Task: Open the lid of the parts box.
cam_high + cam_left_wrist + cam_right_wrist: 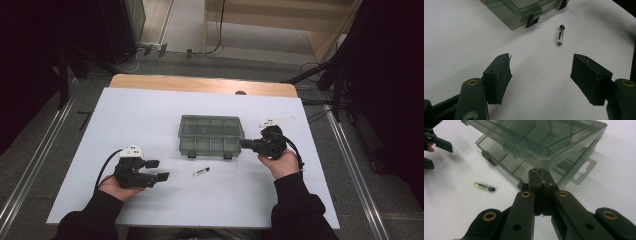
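A smoky translucent compartment box (211, 134) sits mid-table. In the right gripper view its lid (544, 137) stands tilted up off the base (506, 163). My right gripper (539, 173) is shut, its tips at the lid's front edge by the box's right corner (243, 143); whether they pinch the lid I cannot tell. A small clear vial (201, 171) with a black cap lies flat in front of the box, and shows in both gripper views (559, 35) (484, 186). My left gripper (159, 169) rests left of the vial, open (541, 75), with nothing between its jaws.
The white table cover (150, 115) has bare room left and in front of the box. Black latches (531, 21) hang from the box's front. A hang tab (584, 171) sticks out at its side. Beyond the table's edges is floor with metal rails (35, 150).
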A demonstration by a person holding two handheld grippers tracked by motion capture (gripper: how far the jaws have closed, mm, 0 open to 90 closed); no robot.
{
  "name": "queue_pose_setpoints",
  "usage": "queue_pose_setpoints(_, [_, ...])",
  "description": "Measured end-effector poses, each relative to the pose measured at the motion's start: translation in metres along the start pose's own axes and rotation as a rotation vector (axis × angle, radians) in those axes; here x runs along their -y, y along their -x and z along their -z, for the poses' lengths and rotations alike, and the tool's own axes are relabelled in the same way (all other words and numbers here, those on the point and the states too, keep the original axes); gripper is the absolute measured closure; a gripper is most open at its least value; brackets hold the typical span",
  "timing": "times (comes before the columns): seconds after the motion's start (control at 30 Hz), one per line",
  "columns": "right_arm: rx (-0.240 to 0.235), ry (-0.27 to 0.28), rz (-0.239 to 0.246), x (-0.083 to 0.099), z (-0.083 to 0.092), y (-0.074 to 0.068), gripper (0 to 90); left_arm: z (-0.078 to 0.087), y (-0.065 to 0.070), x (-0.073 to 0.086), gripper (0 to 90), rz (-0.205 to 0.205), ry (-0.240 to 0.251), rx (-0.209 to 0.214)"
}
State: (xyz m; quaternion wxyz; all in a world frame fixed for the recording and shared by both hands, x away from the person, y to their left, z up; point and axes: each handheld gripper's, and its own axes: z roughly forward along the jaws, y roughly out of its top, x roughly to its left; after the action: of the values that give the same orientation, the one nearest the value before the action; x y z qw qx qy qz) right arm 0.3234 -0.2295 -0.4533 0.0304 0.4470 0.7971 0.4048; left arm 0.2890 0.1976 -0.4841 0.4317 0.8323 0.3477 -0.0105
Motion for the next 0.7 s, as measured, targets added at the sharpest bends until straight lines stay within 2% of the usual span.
queue_pose_setpoints(0.3, [-0.001, -0.01, 0.004, -0.007, 0.002, -0.001, 90.0, -0.002, -0.005, -0.008, 32.1, 0.011, -0.013, -0.013])
queue_pose_setpoints(0.47, [-0.008, -0.01, -0.011, -0.009, 0.003, -0.001, 90.0, -0.002, -0.005, -0.016, 32.1, 0.005, -0.019, -0.015])
queue_pose_setpoints(0.7, [0.007, -0.008, -0.009, -0.013, 0.005, -0.003, 90.0, -0.004, -0.004, -0.027, 32.1, -0.015, -0.023, -0.015])
